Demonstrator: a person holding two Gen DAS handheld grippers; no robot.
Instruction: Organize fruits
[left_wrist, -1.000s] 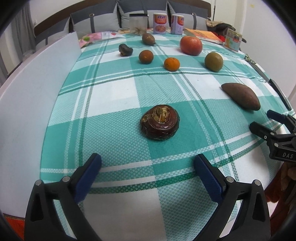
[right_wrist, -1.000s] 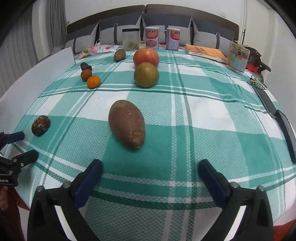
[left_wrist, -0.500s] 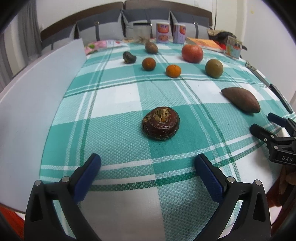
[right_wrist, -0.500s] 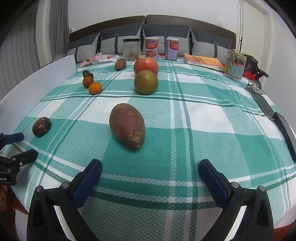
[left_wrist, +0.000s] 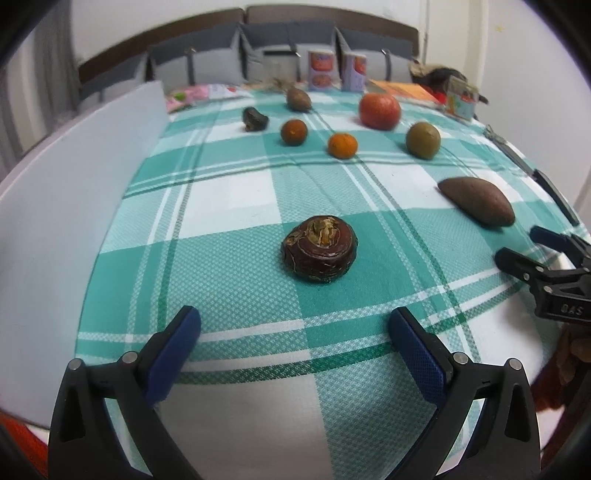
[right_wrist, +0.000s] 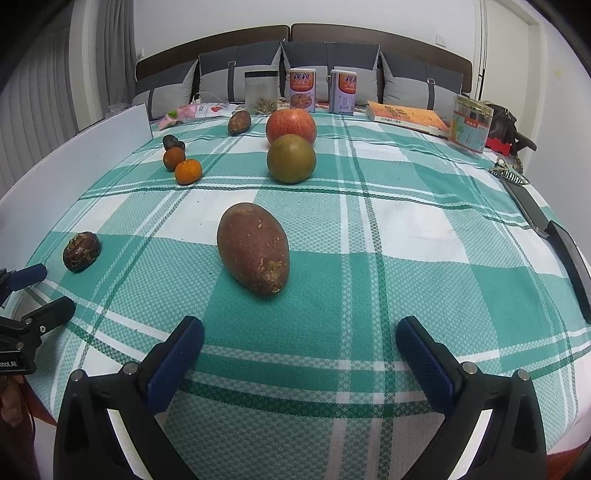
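Observation:
A dark brown water chestnut (left_wrist: 319, 254) lies on the green checked cloth just ahead of my open, empty left gripper (left_wrist: 293, 325); it also shows in the right wrist view (right_wrist: 81, 252). A brown sweet potato (right_wrist: 253, 248) lies ahead of my open, empty right gripper (right_wrist: 299, 336); it also shows in the left wrist view (left_wrist: 476, 200). Farther back lie a red apple (right_wrist: 291, 125), a green round fruit (right_wrist: 291, 158), two small oranges (right_wrist: 188, 171) (right_wrist: 173, 158), a dark nut (right_wrist: 173, 141) and a brownish fruit (right_wrist: 239, 122).
A white board (left_wrist: 74, 206) stands along the table's left side. At the back stand a jar (right_wrist: 260, 92), two cans (right_wrist: 303, 90), a book (right_wrist: 406, 116) and a box (right_wrist: 471, 123). A dark knife (right_wrist: 554, 236) lies at the right edge.
Both wrist views have tilted up a little, so more of the room's back wall shows. The fruits have not moved and both grippers stay open.

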